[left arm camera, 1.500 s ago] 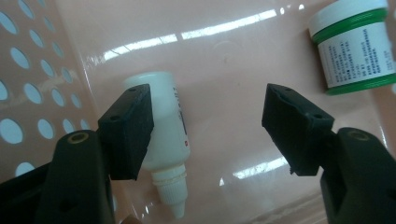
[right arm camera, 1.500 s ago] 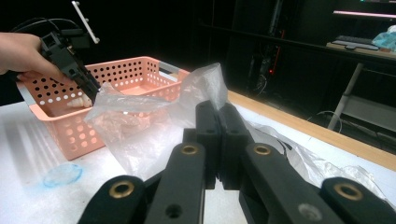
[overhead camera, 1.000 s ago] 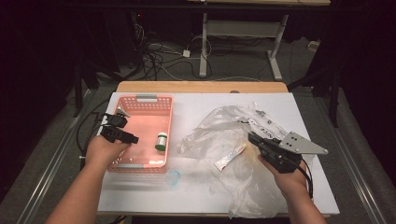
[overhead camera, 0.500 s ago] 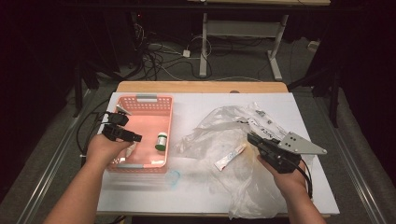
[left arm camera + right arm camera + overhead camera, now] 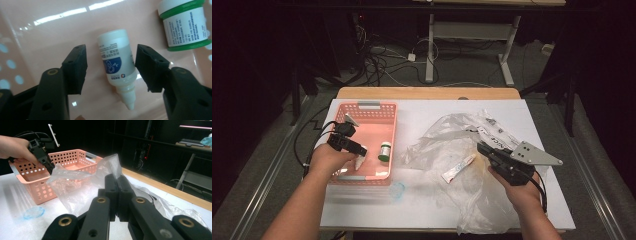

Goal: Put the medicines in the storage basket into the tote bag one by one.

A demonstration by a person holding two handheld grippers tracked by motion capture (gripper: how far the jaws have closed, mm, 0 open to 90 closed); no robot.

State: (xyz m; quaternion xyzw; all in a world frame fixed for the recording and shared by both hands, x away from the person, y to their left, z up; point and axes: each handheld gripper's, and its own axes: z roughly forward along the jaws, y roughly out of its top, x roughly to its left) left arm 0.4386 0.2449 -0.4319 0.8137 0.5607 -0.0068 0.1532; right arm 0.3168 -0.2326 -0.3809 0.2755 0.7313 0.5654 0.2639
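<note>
Unpacking bag into pink basket (image 5: 371, 111): left claw (image 5: 111, 66) half-open, jaws just closing around unheld dropper bottle (image 5: 117, 60); right claw (image 5: 116, 195) shut, empty; next, fetch tube (image 5: 458, 167).

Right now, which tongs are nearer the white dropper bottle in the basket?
Left. The left tongs straddle the dropper bottle on the floor of the pink basket, jaws apart. The right tongs are across the table on the clear plastic bag.

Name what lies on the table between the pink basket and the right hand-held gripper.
In the high view, a crumpled clear plastic bag with a small white tube on it lies between the pink basket and the right hand-held gripper.
</note>
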